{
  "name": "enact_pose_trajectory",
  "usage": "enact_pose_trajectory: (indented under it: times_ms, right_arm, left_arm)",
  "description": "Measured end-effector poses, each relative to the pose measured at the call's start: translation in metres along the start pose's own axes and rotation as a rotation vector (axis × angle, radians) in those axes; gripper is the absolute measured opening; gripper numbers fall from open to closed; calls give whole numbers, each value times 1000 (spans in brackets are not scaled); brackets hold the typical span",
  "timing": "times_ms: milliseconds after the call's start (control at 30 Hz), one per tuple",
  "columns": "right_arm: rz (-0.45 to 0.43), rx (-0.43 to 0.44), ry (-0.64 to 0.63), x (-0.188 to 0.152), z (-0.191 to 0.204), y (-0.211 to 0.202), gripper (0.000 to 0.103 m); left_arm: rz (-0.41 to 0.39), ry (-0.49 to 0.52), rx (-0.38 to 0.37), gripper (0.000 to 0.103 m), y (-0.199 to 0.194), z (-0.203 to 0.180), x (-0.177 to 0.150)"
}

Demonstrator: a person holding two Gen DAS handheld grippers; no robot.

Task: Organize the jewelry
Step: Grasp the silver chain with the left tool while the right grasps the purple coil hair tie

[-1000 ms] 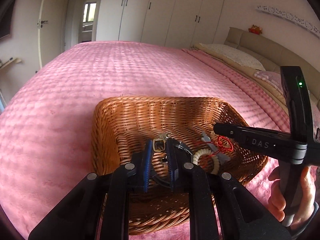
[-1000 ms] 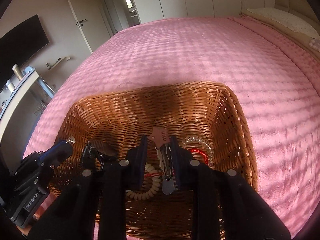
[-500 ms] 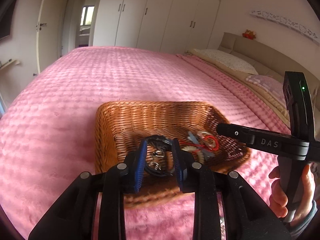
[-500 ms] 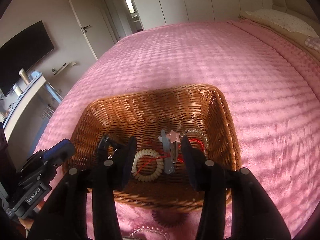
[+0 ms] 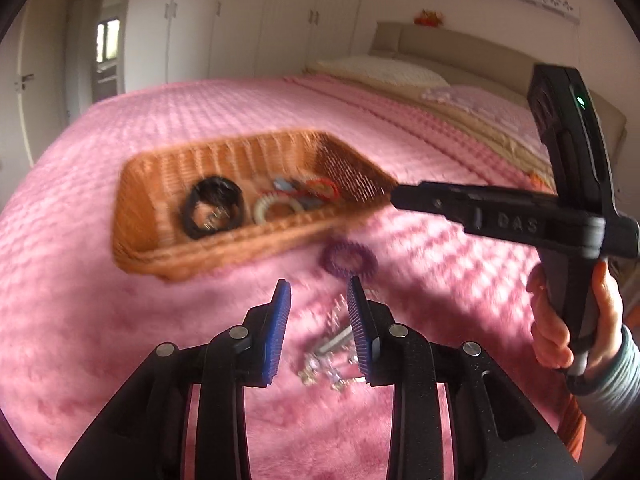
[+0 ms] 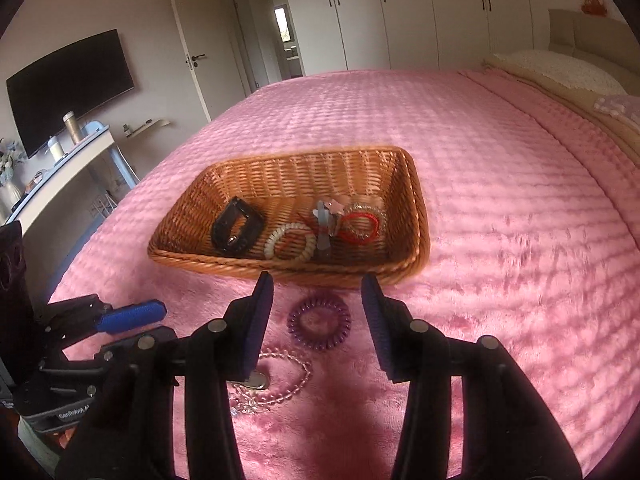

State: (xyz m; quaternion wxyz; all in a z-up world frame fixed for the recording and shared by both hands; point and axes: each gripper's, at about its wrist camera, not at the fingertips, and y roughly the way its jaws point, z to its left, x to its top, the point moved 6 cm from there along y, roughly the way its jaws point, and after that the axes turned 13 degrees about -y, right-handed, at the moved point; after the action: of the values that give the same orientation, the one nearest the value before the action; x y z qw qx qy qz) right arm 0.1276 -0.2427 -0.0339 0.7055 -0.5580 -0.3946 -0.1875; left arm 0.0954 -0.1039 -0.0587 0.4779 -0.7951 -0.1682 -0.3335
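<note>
A wicker basket sits on the pink bedspread and holds a black bracelet, a cream spiral hair tie, a grey star clip and a red cord on a beaded ring. It also shows, blurred, in the left wrist view. A purple spiral hair tie lies on the bed in front of the basket. A clear bead chain with a metal clip lies nearer. My left gripper is open and empty above the chain. My right gripper is open and empty above the purple tie.
The pink bedspread stretches all around the basket. Pillows and a headboard are at the right. A desk with bottles and a wall TV stand off the bed's left side. Wardrobes line the far wall.
Both grippers have opened, left the black bracelet and the grey clip in the basket, and pulled back out to above the bedspread in front of it.
</note>
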Motion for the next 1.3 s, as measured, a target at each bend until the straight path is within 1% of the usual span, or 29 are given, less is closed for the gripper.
enact_pose_trajectory:
  times_ms: [67,200,267,333,433,500,600,633,700,733,800,833,900,1067,1133,1200,1267,1300]
  right_arm:
    - [18,-4,22,-9,-8,12,40]
    - [67,19,58,-25,-17,38,38]
    - [86,19,59,-31,-16,49,36]
    - [102,25,58,-33,-16,58,33]
    - [128,-1,40,-32,-13,67,30]
    - [152,-19,30,-32,-11,73,25]
    - [199,-29,16,-38,-8,82,22]
    - [203,-36,9,-38,-7,83,21]
    - [207,-42,-6,-38,-5,82,16]
    - [207,-42,-12,-39,-3,82,15]
    - [207,-47,-26,-40,-1,81,13]
    - [206,-51,-30,-40,0,81,13]
    - [203,-57,-35,-40,1,81,12]
    - [192,-51,-9,-43,-2,77,11]
    - [181,-55,4,-44,-4,73,10]
    - [171,-55,12,-46,-7,69,10]
    - [168,-52,21,-48,-9,66,10]
    - [167,-50,26,-50,-10,64,10]
  left_arm:
    - [45,18,-25,28,13,-1,-9]
    - [110,51,-24,28,35,1,-21]
    - [132,65,-39,28,42,1,-25]
    - [140,82,-47,28,45,-2,-25]
    - [148,115,-45,28,49,-7,-27]
    - [158,131,-35,28,52,-8,-30]
    - [170,165,-31,28,51,-13,-36]
    - [172,173,-29,28,51,-14,-37]
    - [182,172,-21,28,51,-14,-40]
    - [184,170,-20,28,49,-14,-41]
    - [180,161,-13,24,47,-13,-41]
    - [179,153,-3,16,48,-11,-41]
    - [172,131,-4,13,47,-7,-40]
    - [142,59,-7,12,40,2,-36]
    - [109,15,-34,12,32,7,-31]
    - [81,-51,-84,12,22,15,-25]
    - [70,-109,-118,12,15,24,-22]
    - [68,-127,-124,12,14,26,-21]
